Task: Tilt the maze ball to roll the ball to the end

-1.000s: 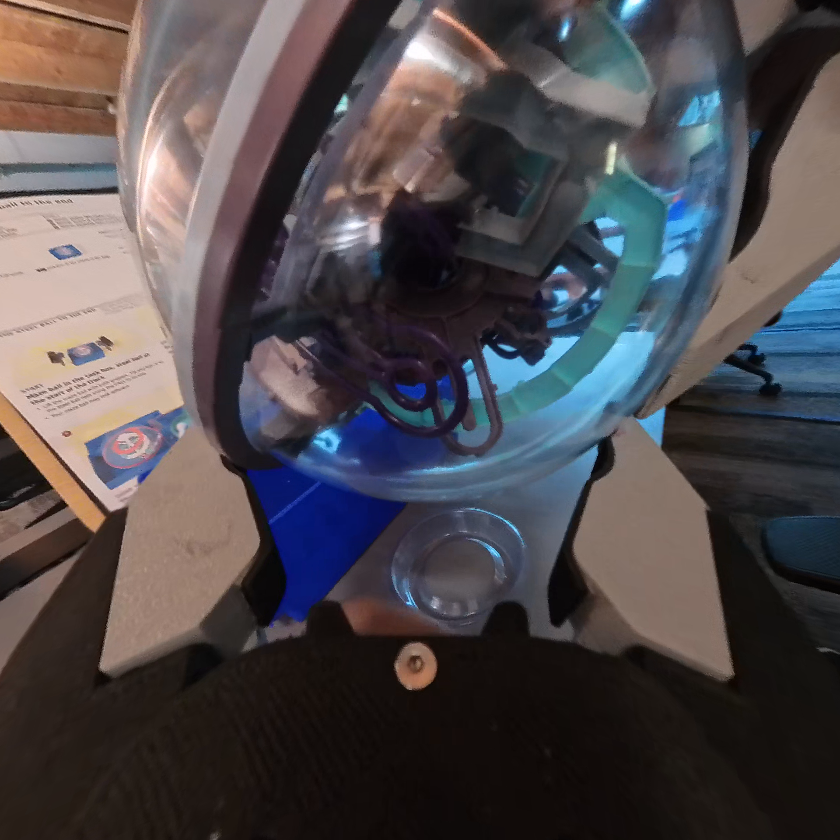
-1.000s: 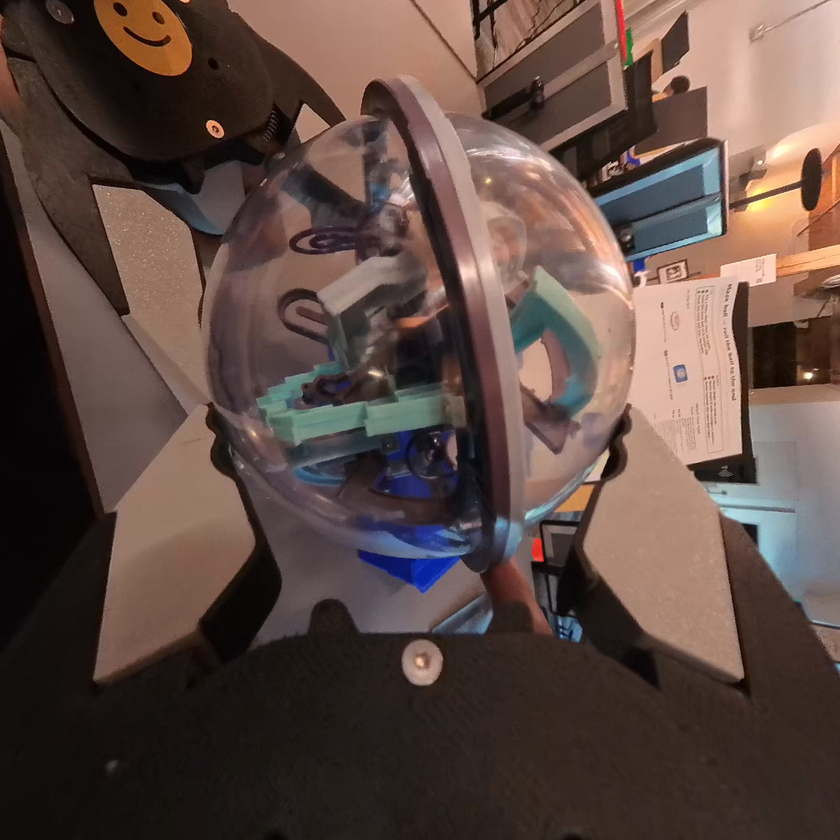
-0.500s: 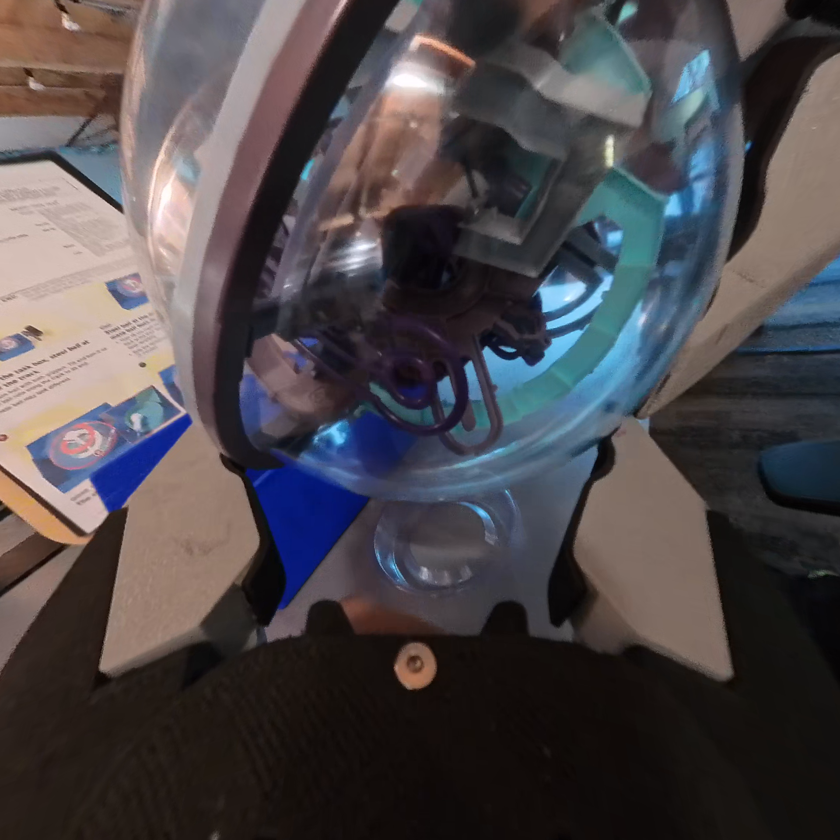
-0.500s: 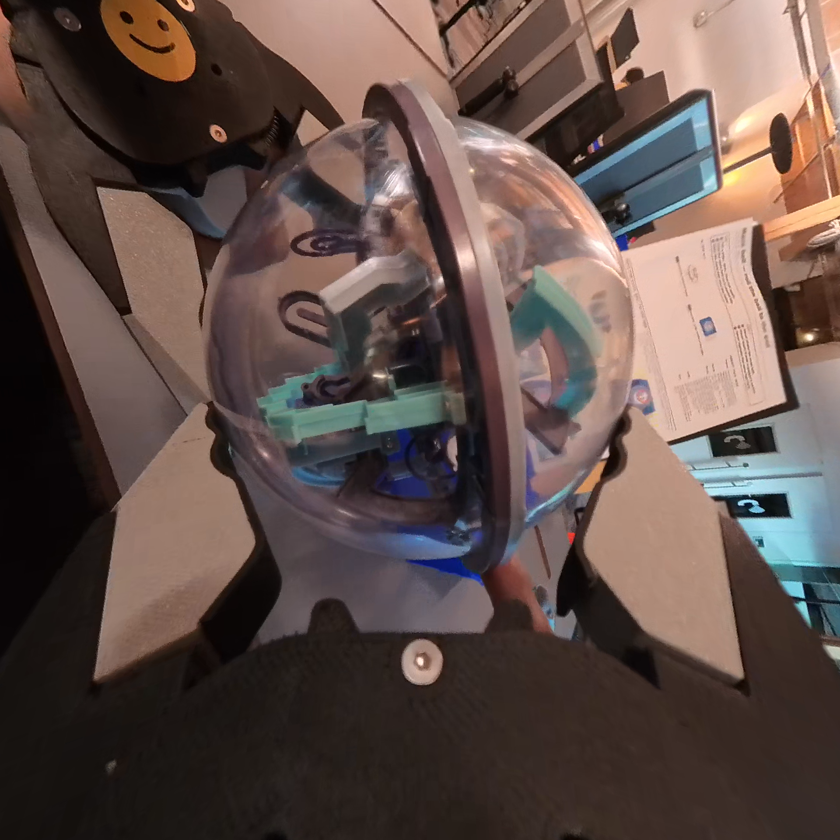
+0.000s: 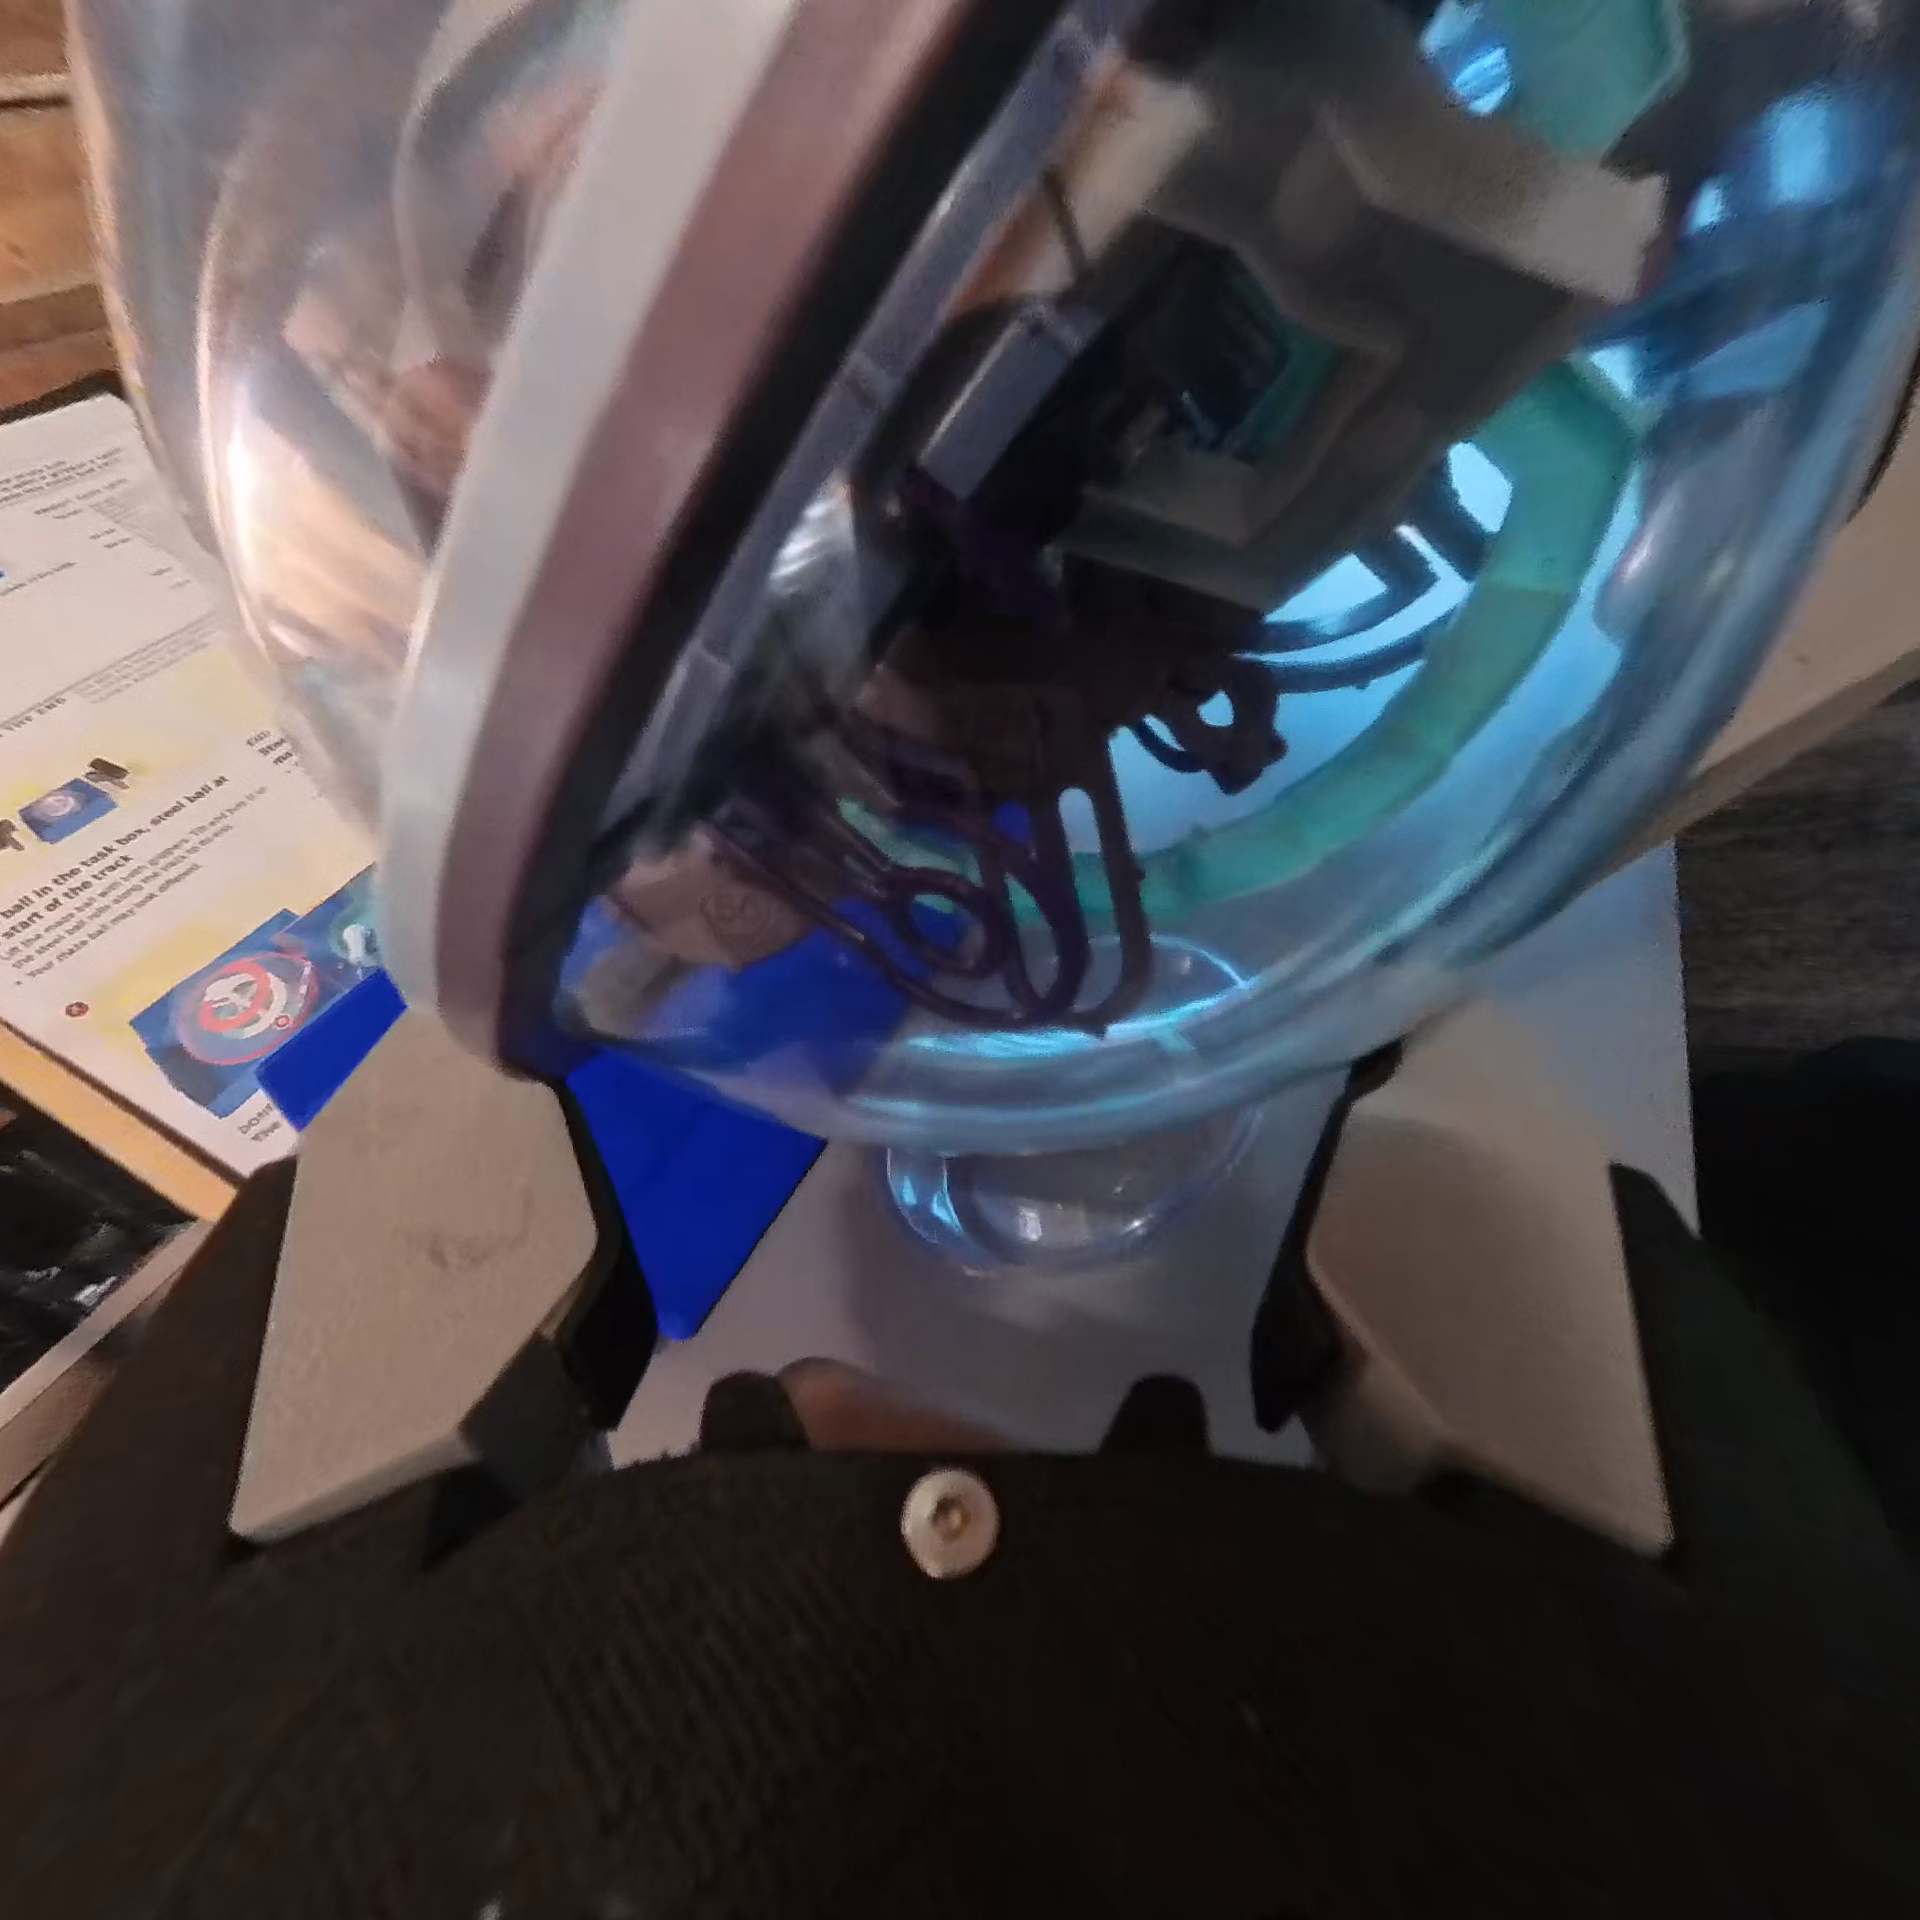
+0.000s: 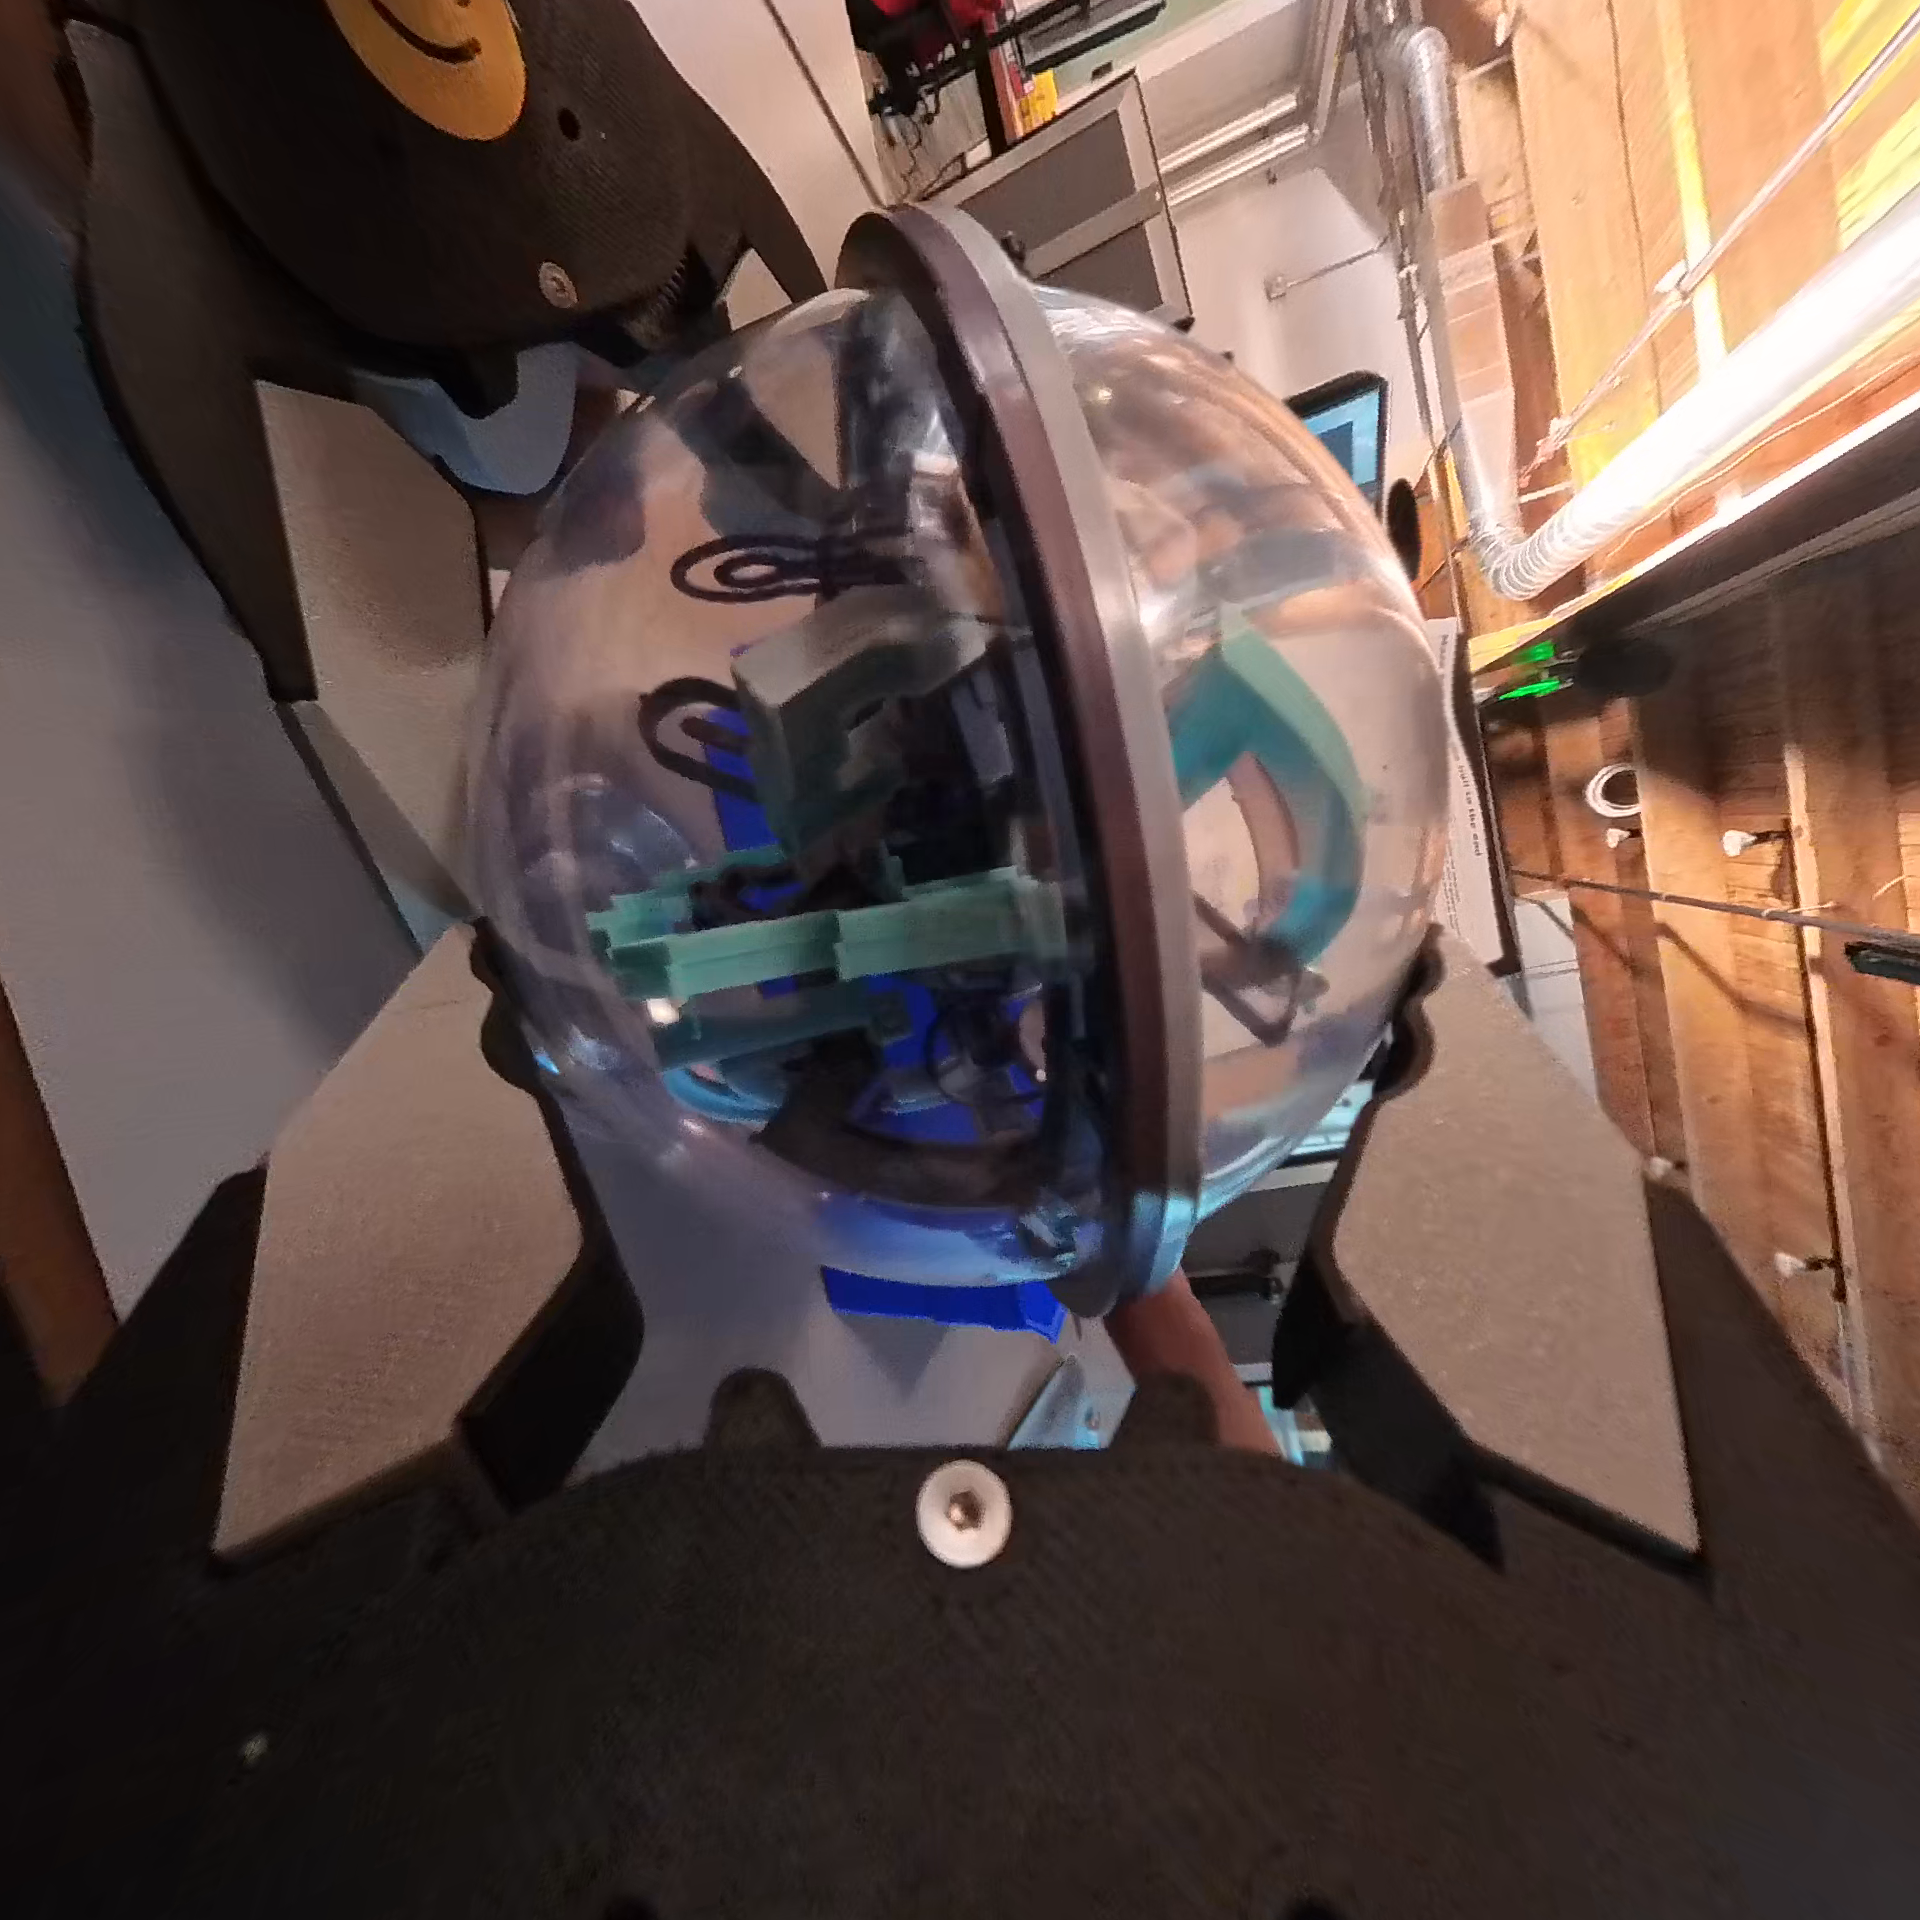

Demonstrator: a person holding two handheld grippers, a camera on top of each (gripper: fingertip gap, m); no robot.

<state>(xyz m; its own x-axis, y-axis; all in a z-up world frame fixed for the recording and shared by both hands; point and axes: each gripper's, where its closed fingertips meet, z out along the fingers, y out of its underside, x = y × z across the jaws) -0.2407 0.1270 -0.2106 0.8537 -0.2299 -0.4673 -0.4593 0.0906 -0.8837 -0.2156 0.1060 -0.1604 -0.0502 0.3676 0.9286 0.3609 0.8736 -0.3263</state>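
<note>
Pretty dim and warm overall, motion blur smears the maze ball (image 5: 935, 520) with blue glare along its lower shell, while a bright strip light (image 6: 1714, 416) blows out the right wrist view's upper right.

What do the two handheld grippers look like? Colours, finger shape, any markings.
Both match: a textured black body with one silver screw at the centre, and two broad flat grey fingers with angular, wedge-like outlines and black scalloped pads on the inner edges. See the left gripper and right gripper. The right wrist view also shows the left gripper's far side: black, bearing a round orange-yellow disc. No cables visible.
</note>
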